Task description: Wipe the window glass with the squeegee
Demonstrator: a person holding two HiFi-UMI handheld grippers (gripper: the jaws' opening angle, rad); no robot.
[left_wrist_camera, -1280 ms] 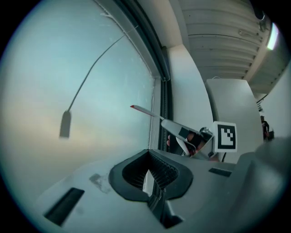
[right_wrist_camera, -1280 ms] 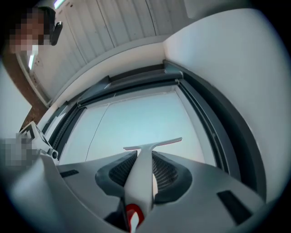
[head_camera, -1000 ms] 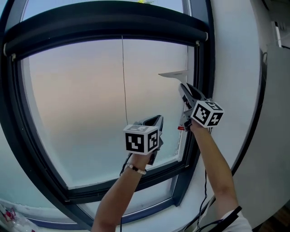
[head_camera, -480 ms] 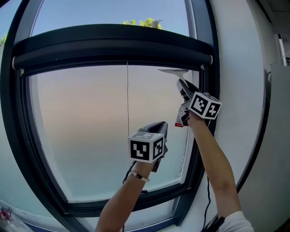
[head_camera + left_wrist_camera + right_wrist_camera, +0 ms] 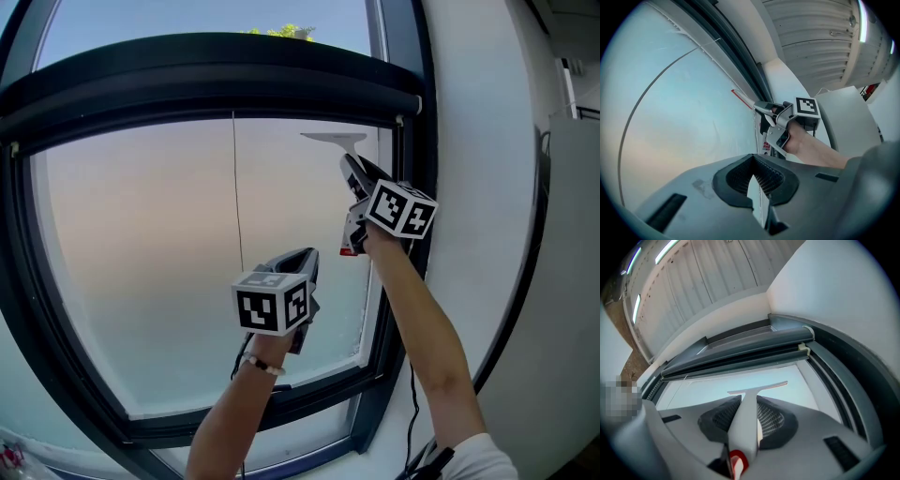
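Note:
A white squeegee (image 5: 330,139) lies with its blade against the frosted window glass (image 5: 159,253), high on the pane's right side, just under the dark blind bar. My right gripper (image 5: 352,176) is shut on the squeegee's handle (image 5: 745,420), and the blade (image 5: 757,388) stands crosswise beyond the jaws. My left gripper (image 5: 302,259) hangs lower, near the pane's middle, close to the glass. Its jaws (image 5: 753,160) are shut with nothing between them. From the left gripper view, the right gripper (image 5: 774,123) and the squeegee (image 5: 740,97) show up the pane.
A dark roller-blind bar (image 5: 206,70) spans the window's top, with a thin cord (image 5: 236,187) hanging down the glass. The dark window frame (image 5: 405,131) borders the pane at right and below. Past the frame, a white wall (image 5: 487,187) continues to the right.
The right gripper has carried the squeegee up the pane, from lower down to just beneath the blind bar. The left gripper has stayed about where it was.

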